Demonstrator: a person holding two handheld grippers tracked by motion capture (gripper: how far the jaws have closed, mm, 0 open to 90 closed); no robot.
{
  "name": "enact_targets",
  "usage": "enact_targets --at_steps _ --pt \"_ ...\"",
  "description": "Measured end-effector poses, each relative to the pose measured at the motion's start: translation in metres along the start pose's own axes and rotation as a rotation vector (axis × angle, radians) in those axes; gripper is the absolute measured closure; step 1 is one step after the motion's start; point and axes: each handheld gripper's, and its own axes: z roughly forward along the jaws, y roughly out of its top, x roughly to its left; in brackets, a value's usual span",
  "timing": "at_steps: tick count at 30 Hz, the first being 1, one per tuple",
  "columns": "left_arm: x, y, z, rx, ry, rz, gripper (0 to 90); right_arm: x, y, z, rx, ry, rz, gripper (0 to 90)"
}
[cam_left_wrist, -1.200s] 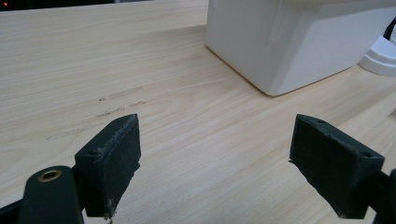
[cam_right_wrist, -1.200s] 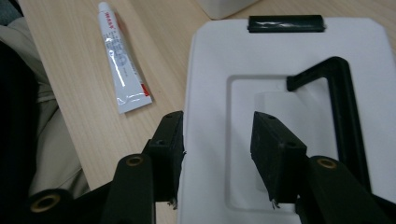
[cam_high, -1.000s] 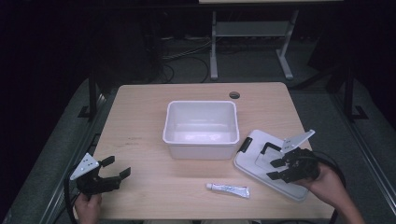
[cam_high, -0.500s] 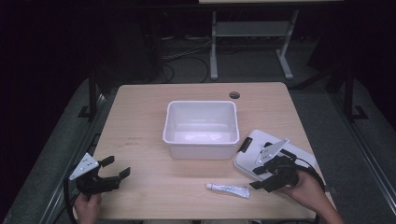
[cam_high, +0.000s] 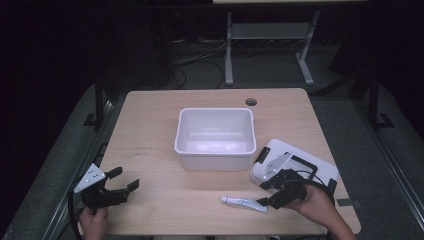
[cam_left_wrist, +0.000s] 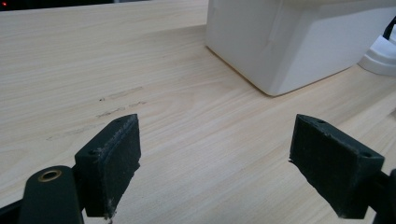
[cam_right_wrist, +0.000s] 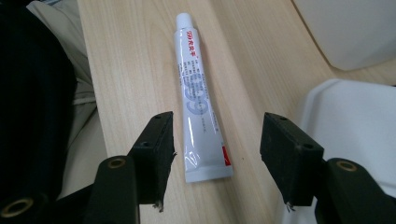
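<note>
- The toothpaste tube (cam_high: 244, 203) lies flat on the wooden worktop (cam_high: 150, 130), low and right of centre in the high view.
- The right tool (cam_high: 267, 195) sits at the tube's flat end; its jaws have just been opening and straddle the tube without touching it.
- The left tool (cam_high: 122, 181), lower left, stands with its jaws apart and holds nothing.
- A white bin (cam_high: 215, 136) sits mid-frame, with a white lid (cam_high: 300, 162) to its right.

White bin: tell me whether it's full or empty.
Empty. The high view looks straight into the white bin and shows only its bare bottom; nothing lies inside.
</note>
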Motion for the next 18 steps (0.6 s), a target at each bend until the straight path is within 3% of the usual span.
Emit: enact_targets --at_steps 18 --pt "0.001 0.0 -0.001 0.0 0.003 0.004 15.7 0.007 0.022 0.024 0.035 0.037 -0.059 45.4"
